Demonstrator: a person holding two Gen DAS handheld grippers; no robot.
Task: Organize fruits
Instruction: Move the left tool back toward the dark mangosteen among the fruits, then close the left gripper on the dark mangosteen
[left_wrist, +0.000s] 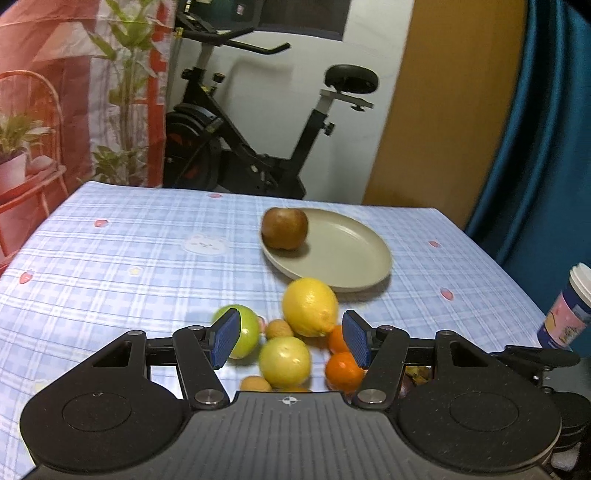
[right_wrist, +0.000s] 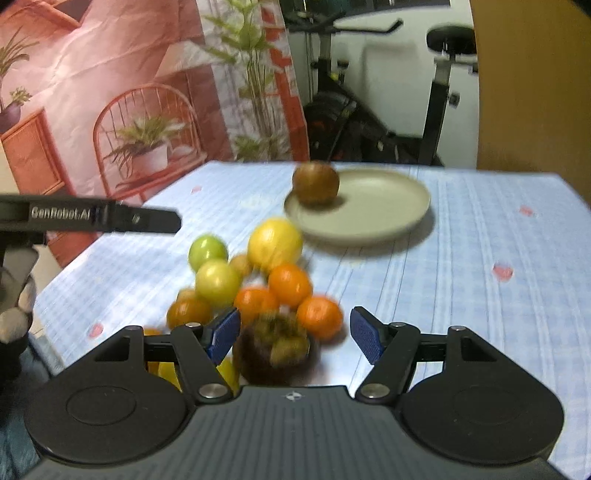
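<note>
A beige plate (left_wrist: 347, 254) (right_wrist: 384, 206) lies far on the checked tablecloth with a brown round fruit (left_wrist: 284, 228) (right_wrist: 316, 184) on its left side. In front of it is a pile of fruit: a lemon (left_wrist: 309, 306) (right_wrist: 274, 243), two green fruits (left_wrist: 284, 362) (right_wrist: 217, 282), several oranges (left_wrist: 343, 371) (right_wrist: 319, 317) and a dark mangosteen (right_wrist: 275, 349). My left gripper (left_wrist: 291, 341) hovers open over the pile, nothing pinched. My right gripper (right_wrist: 295, 338) is open too, the mangosteen just below and between its fingers, with a gap to the right pad.
A paper cup (left_wrist: 567, 310) stands at the table's right edge. The left gripper's side (right_wrist: 92, 218) reaches in at the left of the right wrist view. An exercise bike (left_wrist: 236, 147) and a printed backdrop (right_wrist: 110, 110) stand behind the table.
</note>
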